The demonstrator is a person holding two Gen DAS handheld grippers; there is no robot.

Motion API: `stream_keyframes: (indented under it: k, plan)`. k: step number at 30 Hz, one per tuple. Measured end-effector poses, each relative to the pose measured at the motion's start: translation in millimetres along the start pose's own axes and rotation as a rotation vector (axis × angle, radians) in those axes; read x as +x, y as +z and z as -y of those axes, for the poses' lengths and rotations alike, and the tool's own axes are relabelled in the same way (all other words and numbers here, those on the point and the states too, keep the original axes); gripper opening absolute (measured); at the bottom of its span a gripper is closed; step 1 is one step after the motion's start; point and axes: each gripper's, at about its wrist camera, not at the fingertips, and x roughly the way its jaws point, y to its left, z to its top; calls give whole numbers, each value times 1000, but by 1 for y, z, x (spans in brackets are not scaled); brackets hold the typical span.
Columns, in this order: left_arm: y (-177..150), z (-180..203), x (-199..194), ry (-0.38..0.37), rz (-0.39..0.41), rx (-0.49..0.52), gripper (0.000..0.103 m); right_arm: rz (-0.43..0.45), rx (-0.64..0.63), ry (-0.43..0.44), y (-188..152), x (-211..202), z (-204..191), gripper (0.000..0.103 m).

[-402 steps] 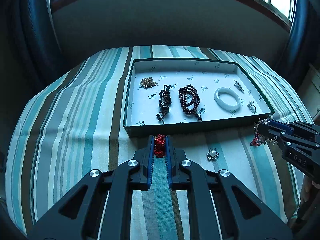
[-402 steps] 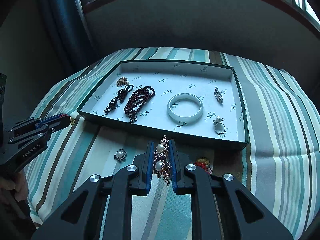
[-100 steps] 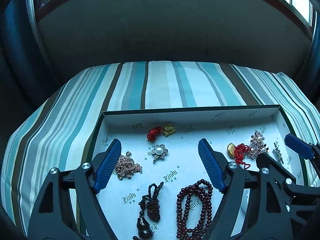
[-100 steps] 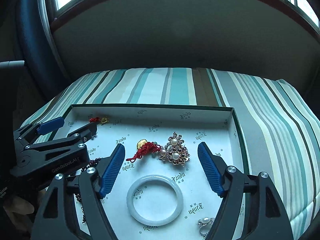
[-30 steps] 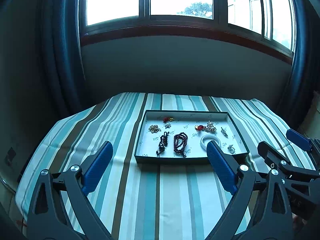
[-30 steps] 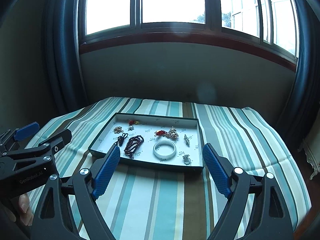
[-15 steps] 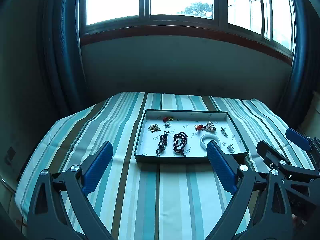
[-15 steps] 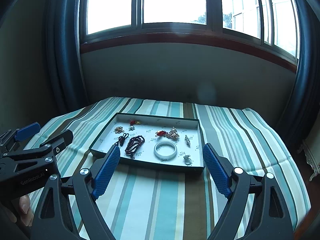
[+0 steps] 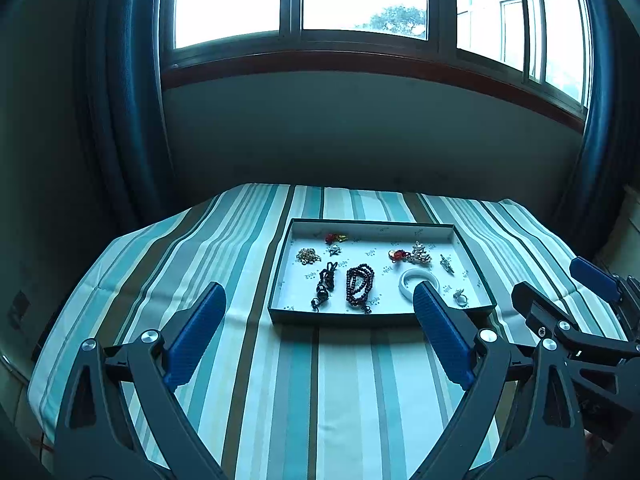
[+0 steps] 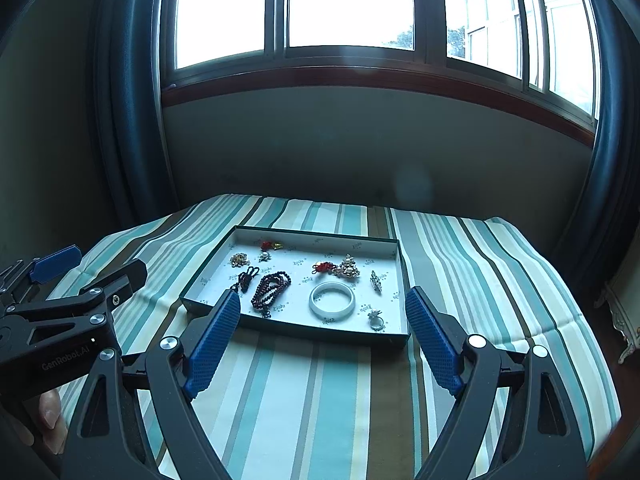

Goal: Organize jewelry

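Note:
A shallow dark-rimmed tray (image 9: 280,272) (image 10: 403,276) with a white floor sits on the striped table. Inside lie a white bangle (image 9: 416,278) (image 10: 332,300), a dark bead string (image 9: 360,284) (image 10: 272,286), a black cord pendant (image 9: 326,282) (image 10: 245,278), pearl brooches (image 9: 420,254) (image 10: 349,267), red-knot charms (image 9: 334,237) (image 10: 269,245) and a ring (image 9: 460,298) (image 10: 376,319). My left gripper (image 9: 320,316) and right gripper (image 10: 322,318) are both wide open and empty, held back from the tray's near side.
The striped cloth (image 9: 344,384) covers the table to its edges. A wall with a window (image 9: 304,0) stands behind, with dark curtains (image 9: 120,100) on both sides. The right gripper shows at the right of the left wrist view (image 9: 568,304); the left gripper shows at the left of the right wrist view (image 10: 84,276).
Both grippers, open and empty, have drawn back slightly from the tray over the last second. All jewelry lies still in the tray.

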Motion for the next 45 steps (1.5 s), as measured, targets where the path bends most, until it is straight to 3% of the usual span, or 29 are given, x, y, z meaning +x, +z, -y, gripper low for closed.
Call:
stream_keyframes:
  k: [16, 19, 27, 32, 41, 45]
  plan:
    - [1, -2, -1, 13, 8, -3, 95, 0, 0, -1, -1, 0, -1, 83]
    - [1, -3, -2, 20, 13, 3, 101, -2, -2, 1, 1, 0, -1, 83]
    - [0, -2, -1, 21, 15, 7, 101, -3, -3, 2, 1, 0, -1, 83]
    - [-1, -4, 3, -3, 0, -7, 101, -6, -4, 7, 1, 1, 1, 83]
    - [-3, -8, 6, 51, 24, -12, 101, -14, 2, 10, -1, 6, 7, 83]
    - [-3, -15, 14, 57, -2, -19, 101, -29, 13, 9, -3, 12, 13, 83]
